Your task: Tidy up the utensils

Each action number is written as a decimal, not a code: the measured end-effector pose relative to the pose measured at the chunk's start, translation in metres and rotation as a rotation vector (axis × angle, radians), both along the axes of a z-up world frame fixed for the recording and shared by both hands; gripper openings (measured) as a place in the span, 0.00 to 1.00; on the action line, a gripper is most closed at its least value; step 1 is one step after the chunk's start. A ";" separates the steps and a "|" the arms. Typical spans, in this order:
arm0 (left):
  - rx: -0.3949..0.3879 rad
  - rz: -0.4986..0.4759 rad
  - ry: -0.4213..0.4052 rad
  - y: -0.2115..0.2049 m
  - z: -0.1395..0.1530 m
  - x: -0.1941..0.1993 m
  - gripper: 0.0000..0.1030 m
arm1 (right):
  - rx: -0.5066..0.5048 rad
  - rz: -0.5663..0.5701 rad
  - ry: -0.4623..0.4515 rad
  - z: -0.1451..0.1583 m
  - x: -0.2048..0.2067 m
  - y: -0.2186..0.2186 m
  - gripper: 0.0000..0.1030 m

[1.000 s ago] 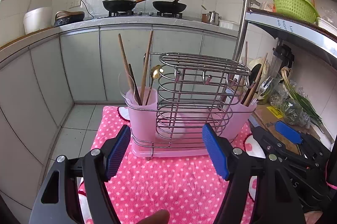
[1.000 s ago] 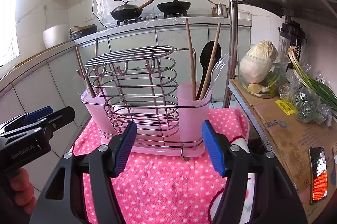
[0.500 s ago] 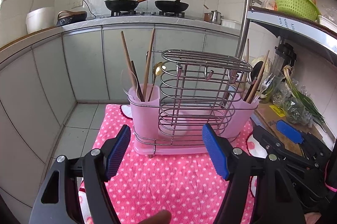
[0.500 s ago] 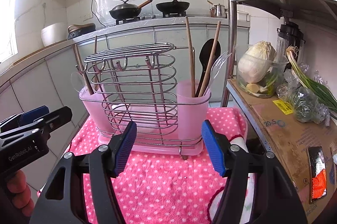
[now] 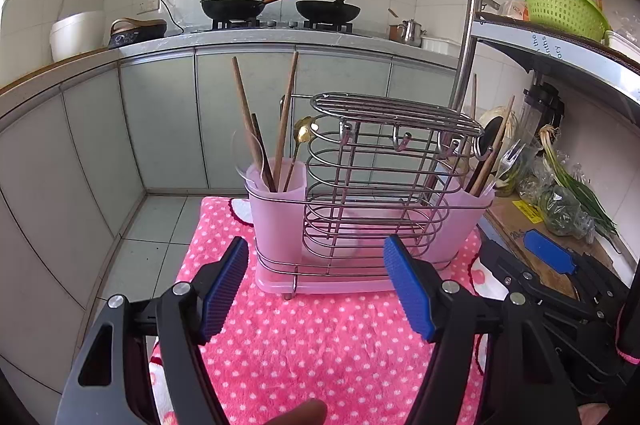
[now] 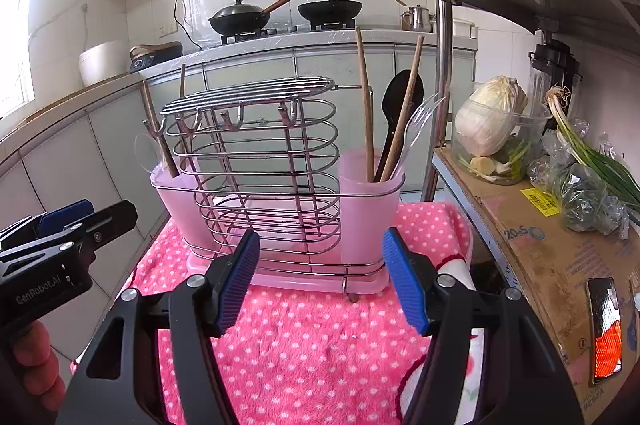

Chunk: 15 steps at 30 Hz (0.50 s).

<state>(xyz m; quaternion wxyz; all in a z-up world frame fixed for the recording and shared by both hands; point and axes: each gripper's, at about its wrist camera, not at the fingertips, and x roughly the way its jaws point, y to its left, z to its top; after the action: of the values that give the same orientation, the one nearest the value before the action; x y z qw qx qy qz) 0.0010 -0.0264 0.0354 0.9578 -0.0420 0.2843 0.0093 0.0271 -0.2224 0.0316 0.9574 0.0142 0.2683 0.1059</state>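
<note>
A wire utensil rack (image 5: 376,185) (image 6: 260,161) with two pink cups stands on a pink dotted towel (image 5: 320,337) (image 6: 312,341). The left cup (image 5: 278,209) (image 6: 180,201) holds wooden chopsticks, a clear spoon and a gold spoon (image 5: 303,133). The right cup (image 5: 468,221) (image 6: 370,201) holds chopsticks, a black spoon (image 6: 402,97) and a clear fork (image 6: 424,113). My left gripper (image 5: 316,261) is open and empty, just in front of the rack. My right gripper (image 6: 320,253) is open and empty, also just short of the rack.
A metal shelf pole (image 6: 444,65) rises right of the rack. A cardboard-covered shelf (image 6: 560,265) carries a bowl with cabbage (image 6: 492,129), bagged greens and scallions. A kitchen counter with two pans (image 5: 280,5) runs behind. A green basket (image 5: 560,5) sits on the upper shelf.
Both grippers have drawn back a little from the rack, which now looks smaller and farther. Both stayed open and empty.
</note>
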 end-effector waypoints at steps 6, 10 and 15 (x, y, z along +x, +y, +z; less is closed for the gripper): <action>0.001 0.000 0.000 0.000 0.000 0.000 0.67 | -0.002 0.001 0.001 0.000 0.000 0.000 0.63; 0.003 -0.001 0.001 -0.001 0.001 0.000 0.67 | -0.001 0.001 0.001 0.000 0.000 0.001 0.63; 0.005 -0.002 0.002 -0.001 0.001 0.000 0.67 | -0.002 0.002 0.001 0.000 0.001 0.001 0.63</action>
<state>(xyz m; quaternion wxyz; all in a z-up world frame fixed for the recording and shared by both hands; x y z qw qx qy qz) 0.0009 -0.0273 0.0366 0.9576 -0.0391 0.2854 0.0090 0.0278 -0.2214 0.0312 0.9572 0.0130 0.2687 0.1064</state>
